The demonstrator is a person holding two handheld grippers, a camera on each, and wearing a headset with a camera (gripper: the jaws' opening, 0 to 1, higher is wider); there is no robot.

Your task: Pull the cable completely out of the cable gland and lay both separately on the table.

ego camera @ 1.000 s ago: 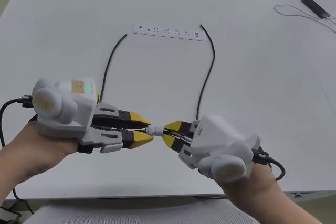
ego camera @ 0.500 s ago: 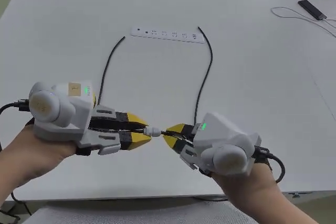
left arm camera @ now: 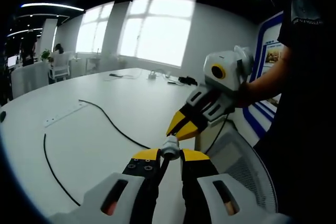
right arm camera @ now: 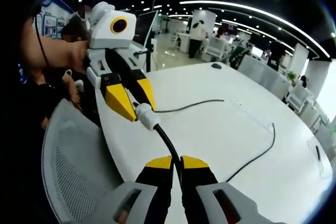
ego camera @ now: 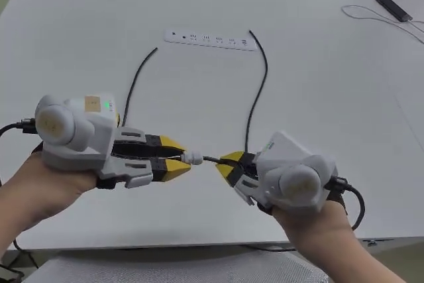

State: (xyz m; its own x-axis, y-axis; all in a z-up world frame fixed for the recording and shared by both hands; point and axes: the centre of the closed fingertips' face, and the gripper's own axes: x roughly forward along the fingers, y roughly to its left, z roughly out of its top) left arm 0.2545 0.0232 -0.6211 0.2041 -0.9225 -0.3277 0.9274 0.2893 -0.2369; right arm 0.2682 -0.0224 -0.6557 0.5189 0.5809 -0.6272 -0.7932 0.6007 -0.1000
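Observation:
A white cable gland [ego camera: 193,158] sits between the yellow jaw tips of my left gripper [ego camera: 180,157], which is shut on it. From the gland a short stretch of black cable [ego camera: 211,160] runs to my right gripper [ego camera: 224,164], shut on the cable. Both are held just above the table's near edge. In the left gripper view the gland [left arm camera: 169,147] sits at my left gripper [left arm camera: 169,155], with the right gripper [left arm camera: 181,125] facing it. In the right gripper view the cable [right arm camera: 167,141] rises from my right gripper [right arm camera: 176,161] to the gland [right arm camera: 146,116].
A white power strip [ego camera: 211,40] lies at the far middle of the white table [ego camera: 318,97]. Two black cables lie on the table, one on the left [ego camera: 136,84] and one on the right [ego camera: 260,87]. A dark device [ego camera: 393,8] with a thin white wire lies far right.
The two grippers have drawn apart. More black cable now shows between the gland and the right gripper's jaws.

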